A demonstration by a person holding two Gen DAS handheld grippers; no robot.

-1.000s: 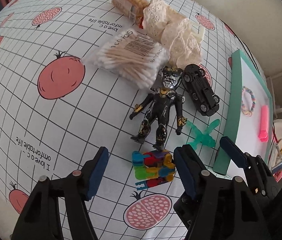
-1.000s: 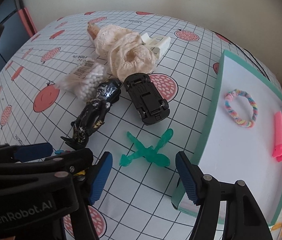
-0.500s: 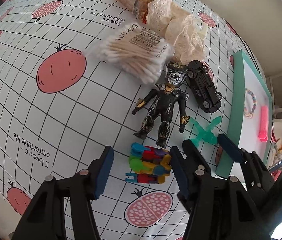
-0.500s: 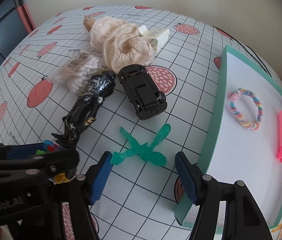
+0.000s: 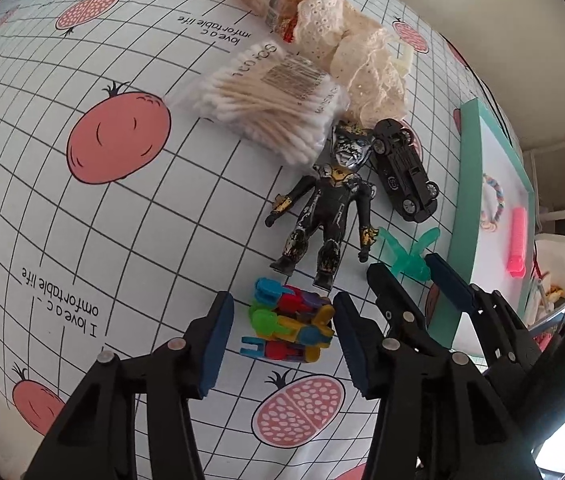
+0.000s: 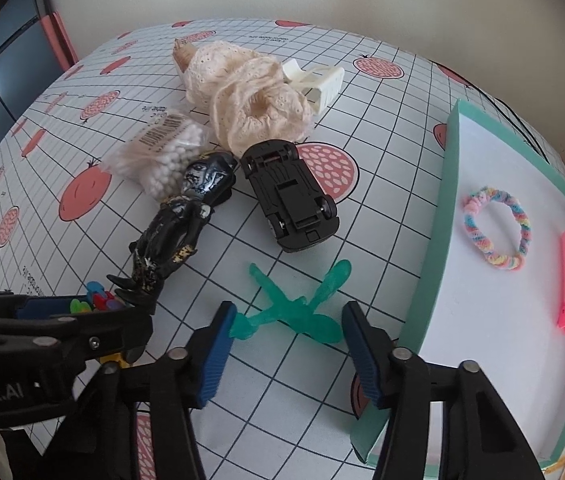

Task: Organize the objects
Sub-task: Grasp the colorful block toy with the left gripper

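Left claw (image 5: 280, 336) released, straddling colourful clip bundle (image 5: 288, 330): light, lumpy; pinch flat sides. Right claw (image 6: 288, 350) released around green toy (image 6: 296, 306): thin, slippery; grip centre.

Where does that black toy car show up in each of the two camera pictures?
Left wrist view: the black toy car lies upper right of centre, right of the figure's head.
Right wrist view: the car lies near the centre, wheels up.
Shared landmark: the green dragonfly toy just below it.
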